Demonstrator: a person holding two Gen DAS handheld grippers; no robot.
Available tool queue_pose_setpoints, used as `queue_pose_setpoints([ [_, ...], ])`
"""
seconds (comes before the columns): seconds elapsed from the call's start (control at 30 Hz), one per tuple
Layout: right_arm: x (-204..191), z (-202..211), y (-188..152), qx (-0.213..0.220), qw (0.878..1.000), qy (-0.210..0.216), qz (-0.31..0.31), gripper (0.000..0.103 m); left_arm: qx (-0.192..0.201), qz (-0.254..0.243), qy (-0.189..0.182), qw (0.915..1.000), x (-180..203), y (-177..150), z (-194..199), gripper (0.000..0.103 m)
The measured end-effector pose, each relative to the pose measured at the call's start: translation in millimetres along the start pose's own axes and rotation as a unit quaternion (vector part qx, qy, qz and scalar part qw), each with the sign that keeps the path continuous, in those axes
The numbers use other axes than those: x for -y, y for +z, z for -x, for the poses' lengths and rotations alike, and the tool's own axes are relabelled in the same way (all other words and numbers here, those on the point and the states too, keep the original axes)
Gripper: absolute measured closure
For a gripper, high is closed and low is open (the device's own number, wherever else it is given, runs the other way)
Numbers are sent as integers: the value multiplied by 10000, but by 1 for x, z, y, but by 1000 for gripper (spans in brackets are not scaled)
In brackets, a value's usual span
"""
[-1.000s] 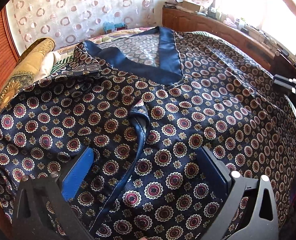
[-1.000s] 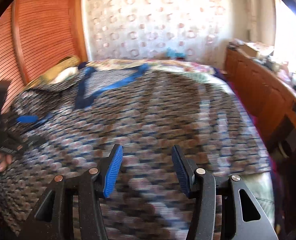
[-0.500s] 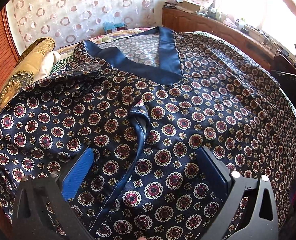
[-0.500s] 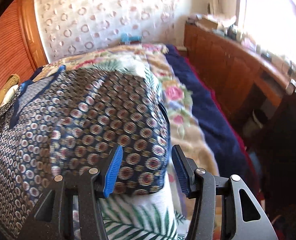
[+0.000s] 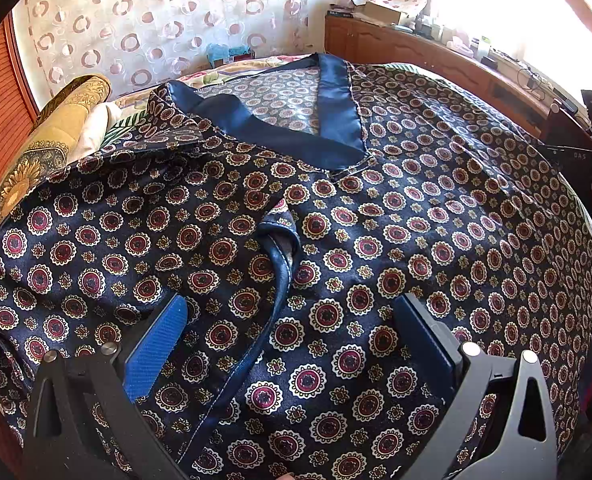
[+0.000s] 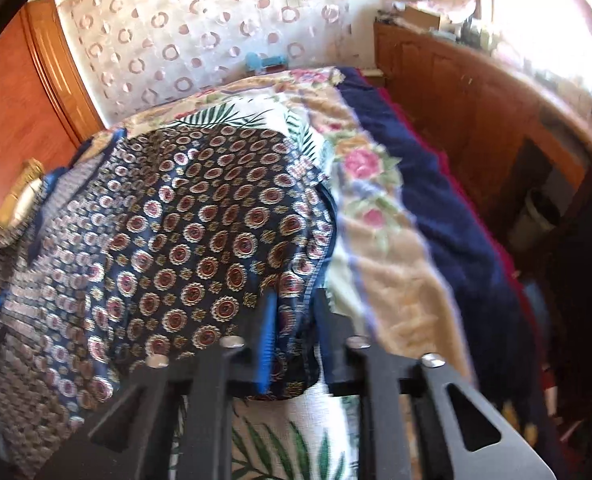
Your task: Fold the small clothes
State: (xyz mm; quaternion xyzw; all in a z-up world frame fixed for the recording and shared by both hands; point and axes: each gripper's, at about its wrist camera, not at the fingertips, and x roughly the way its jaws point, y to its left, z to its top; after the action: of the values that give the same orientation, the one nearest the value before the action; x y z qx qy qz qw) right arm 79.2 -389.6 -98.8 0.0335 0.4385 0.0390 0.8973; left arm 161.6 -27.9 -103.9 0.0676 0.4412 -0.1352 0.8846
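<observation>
You are working a satin pyjama top, and by its sheen it looks light, limp and slippery — expect it to slide on itself and slump wherever it is not supported. Take it by the hems and corners, where the stitched edge gives the pads something to bite; a pinch on the open satin would likely slip out.

Your right gripper has just been closing, and its jaws now pinch the near corner of the top at its right edge, cloth clearly between the blue pads. Your left gripper hangs over the lower front with its jaws wide apart, gripping nothing, the fabric merely lying beneath them.

The top lies spread face-up across a bed covered in a floral and leaf-print spread. It is dark navy, dotted with maroon-and-cream medallions, with a plain blue band edging the V-neck. A piped front edge runs down the middle and buckles into a small raised fold — smooth it before you fold, I would judge. A gold patterned cushion sits at the far left corner.
</observation>
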Motion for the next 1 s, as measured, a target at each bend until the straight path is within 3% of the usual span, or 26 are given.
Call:
queue_pose_setpoints([
  [0.23, -26, 25, 8, 620, 9954, -511, 527, 98, -1, 0, 0, 10000, 0, 0, 0, 0],
  [0.4, -78, 57, 14, 1172, 9873, 7, 1076, 98, -1, 0, 1, 10000, 0, 0, 0, 0],
  [0.5, -115, 67, 16, 1267, 9822, 551, 1270, 98, 0, 1, 1, 10000, 0, 0, 0, 0],
  [0.63, -157, 66, 9, 1209, 9765, 828, 1580, 92, -1, 1, 1, 10000, 0, 0, 0, 0],
  [0.7, -160, 63, 7, 1097, 9768, 1112, 1463, 90, -2, 1, 2, 10000, 0, 0, 0, 0],
  [0.77, -152, 59, 10, 1038, 9770, 1281, 1351, 78, -2, 1, 1, 10000, 0, 0, 0, 0],
  [0.8, -148, 57, 10, 1042, 9785, 1204, 1311, 66, -1, 1, 1, 10000, 0, 0, 0, 0],
  [0.83, -140, 54, 12, 1054, 9803, 1098, 1263, 64, -1, 2, 2, 10000, 0, 0, 0, 0],
  [1.0, -108, 35, 22, 802, 9879, 826, 1037, 64, -2, 1, 4, 10000, 0, 0, 0, 0],
])
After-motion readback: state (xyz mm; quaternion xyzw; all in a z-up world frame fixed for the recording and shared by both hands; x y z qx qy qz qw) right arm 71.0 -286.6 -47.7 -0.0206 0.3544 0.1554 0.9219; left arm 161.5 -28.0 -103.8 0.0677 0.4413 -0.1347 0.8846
